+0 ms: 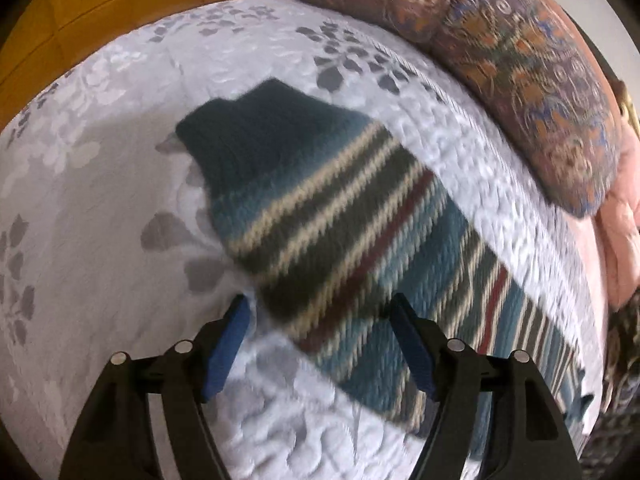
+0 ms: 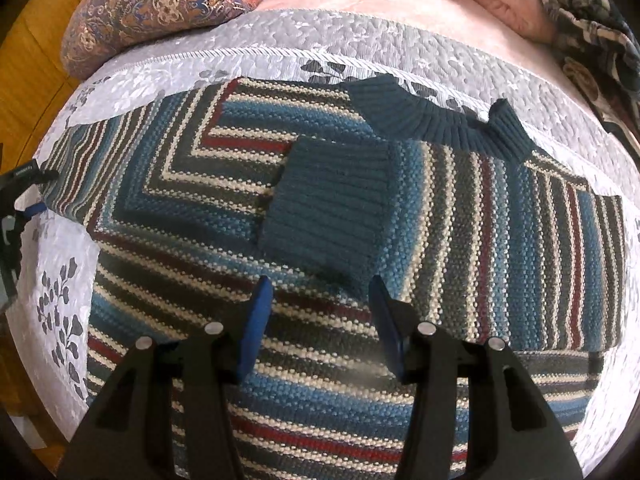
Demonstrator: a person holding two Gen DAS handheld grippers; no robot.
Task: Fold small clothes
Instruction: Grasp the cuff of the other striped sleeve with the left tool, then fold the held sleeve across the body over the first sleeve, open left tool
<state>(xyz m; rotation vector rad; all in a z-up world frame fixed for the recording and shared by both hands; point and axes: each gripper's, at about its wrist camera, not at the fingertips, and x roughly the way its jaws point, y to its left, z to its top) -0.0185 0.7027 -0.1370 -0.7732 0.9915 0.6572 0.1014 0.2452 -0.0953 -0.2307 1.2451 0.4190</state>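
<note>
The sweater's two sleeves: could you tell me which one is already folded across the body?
The sleeve ending in the ribbed teal cuff near the right gripper lies folded over the body; the other sleeve stretches out flat before the open left gripper.

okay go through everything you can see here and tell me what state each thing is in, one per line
striped sweater: spread flat on the bedspread, one sleeve folded across its chest
other sleeve: stretched out flat, unfolded
left gripper: open, empty
right gripper: open, empty
patterned cushion: lying at the bedspread's edge
</note>
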